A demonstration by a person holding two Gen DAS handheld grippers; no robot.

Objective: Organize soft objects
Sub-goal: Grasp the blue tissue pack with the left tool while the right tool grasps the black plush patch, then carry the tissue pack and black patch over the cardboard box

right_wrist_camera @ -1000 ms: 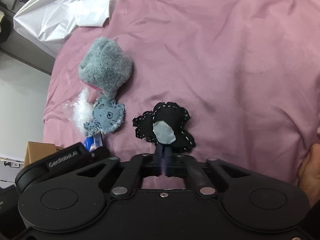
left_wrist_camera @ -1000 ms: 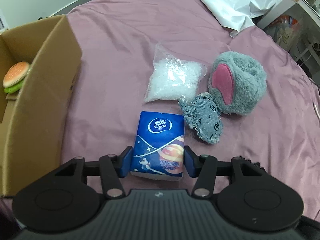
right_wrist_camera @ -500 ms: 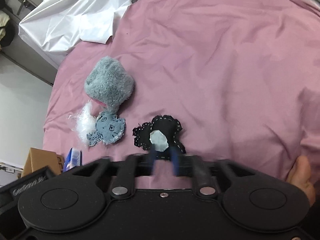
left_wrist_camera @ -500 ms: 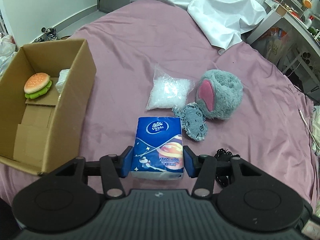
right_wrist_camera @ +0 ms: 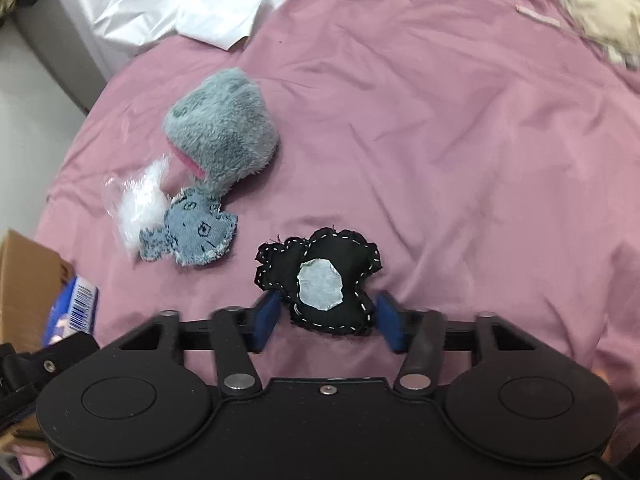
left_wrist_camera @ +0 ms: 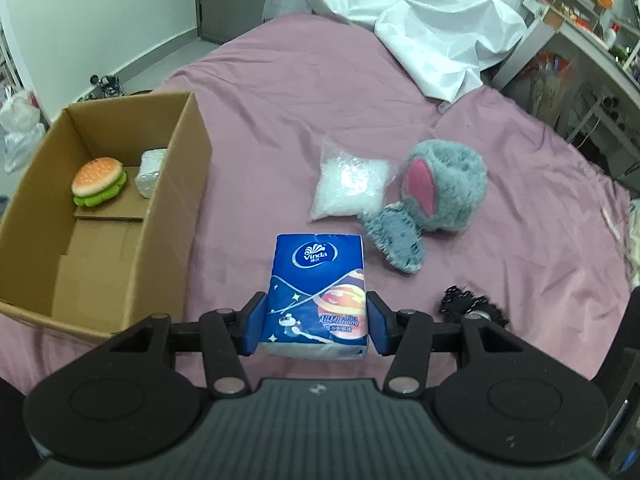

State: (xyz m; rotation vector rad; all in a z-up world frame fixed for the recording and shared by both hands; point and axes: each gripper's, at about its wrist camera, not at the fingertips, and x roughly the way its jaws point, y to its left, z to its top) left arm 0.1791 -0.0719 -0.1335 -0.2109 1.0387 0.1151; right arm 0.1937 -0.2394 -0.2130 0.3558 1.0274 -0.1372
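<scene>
My left gripper (left_wrist_camera: 316, 322) is shut on a blue Vinda tissue pack (left_wrist_camera: 318, 280) and holds it above the pink bedspread, right of the open cardboard box (left_wrist_camera: 168, 216). The box holds a toy burger (left_wrist_camera: 98, 180) and a white bundle (left_wrist_camera: 150, 172). My right gripper (right_wrist_camera: 328, 322) is open, its blue pads on either side of a black stitched plush (right_wrist_camera: 324, 284) lying on the bed. A denim-blue plush (right_wrist_camera: 192, 232), a grey furry toy (right_wrist_camera: 222, 128) and a bag of white filling (right_wrist_camera: 140, 204) lie to the left.
A white sheet (left_wrist_camera: 420, 28) is bunched at the far side of the bed. Shelving with clutter (left_wrist_camera: 580, 40) stands at the far right. The bed edge curves near the box, with floor and bags (left_wrist_camera: 20, 128) beyond.
My left gripper has lifted the tissue pack up and back, so the box interior shows. My right gripper has opened from shut and now straddles the black plush.
</scene>
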